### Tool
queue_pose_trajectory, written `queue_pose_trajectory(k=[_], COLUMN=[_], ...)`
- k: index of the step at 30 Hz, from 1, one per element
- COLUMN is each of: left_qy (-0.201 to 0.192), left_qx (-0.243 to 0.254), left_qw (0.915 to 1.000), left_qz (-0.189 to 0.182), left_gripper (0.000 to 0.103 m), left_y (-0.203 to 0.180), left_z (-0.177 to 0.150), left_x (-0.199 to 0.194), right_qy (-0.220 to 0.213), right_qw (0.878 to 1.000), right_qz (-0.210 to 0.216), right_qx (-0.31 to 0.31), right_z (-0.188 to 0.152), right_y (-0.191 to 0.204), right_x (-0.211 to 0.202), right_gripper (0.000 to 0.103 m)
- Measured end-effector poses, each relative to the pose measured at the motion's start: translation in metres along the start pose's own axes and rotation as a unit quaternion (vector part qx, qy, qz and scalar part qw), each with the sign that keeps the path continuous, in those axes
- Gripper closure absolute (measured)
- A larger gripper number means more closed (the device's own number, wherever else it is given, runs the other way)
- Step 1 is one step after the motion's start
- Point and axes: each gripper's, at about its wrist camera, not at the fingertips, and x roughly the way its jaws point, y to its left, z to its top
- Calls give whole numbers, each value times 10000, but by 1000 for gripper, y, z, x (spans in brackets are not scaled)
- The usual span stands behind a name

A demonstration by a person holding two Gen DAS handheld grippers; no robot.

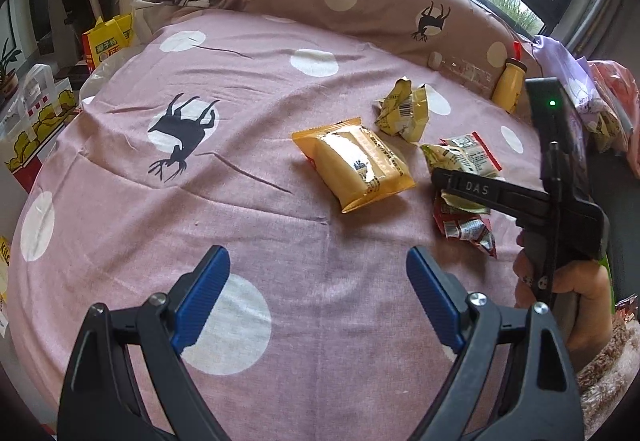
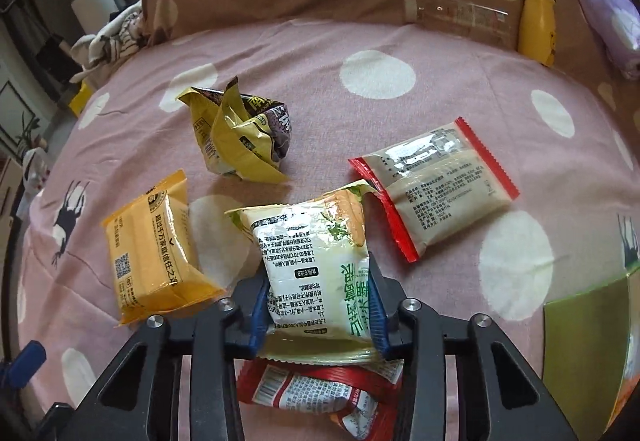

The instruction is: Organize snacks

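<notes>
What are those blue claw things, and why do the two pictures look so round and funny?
They are two grabbing tools, one in each of a person's hands. A tiny wide-eyed camera on each bends the picture. The first looks past the left tool, open and empty. The second looks past the right tool, squeezing a white and green snack packet that lies on a red packet. On the pink spotted bed also lie an orange packet, a crumpled yellow one and a red-edged one.

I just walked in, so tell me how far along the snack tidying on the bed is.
Nothing looks sorted yet. The right gripper is shut on the white and green snack packet. The left gripper hangs open and empty. The orange foil packet, crumpled yellow wrapper and red-edged clear packet lie loose.
</notes>
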Motion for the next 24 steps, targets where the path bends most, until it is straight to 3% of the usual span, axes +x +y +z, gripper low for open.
queue_pose_trajectory(k=[6, 9, 12, 18, 20, 24], left_qy=[-8, 6, 20, 66, 91, 282], left_qx=[54, 76, 58, 110, 129, 47], left_qw=[10000, 10000, 10000, 9999, 9998, 9980], left_qz=[2, 23, 3, -54, -112, -571], left_gripper=[13, 13, 13, 13, 13, 15], left_y=[-3, -5, -4, -9, -12, -17], left_z=[-2, -4, -5, -8, -9, -12], left_x=[0, 1, 1, 1, 1, -1], right_qy=[-481, -519, -287, 266, 297, -84], right_qw=[9980, 9964, 9965, 9968, 9950, 9926], right_qz=[385, 639, 714, 408, 556, 718], right_qx=[122, 220, 313, 642, 771, 974], right_z=[-30, -53, -76, -100, -102, -101], right_y=[1, 5, 15, 8, 0, -14], right_x=[-58, -76, -72, -54, -55, -73], right_gripper=[63, 63, 63, 62, 57, 28])
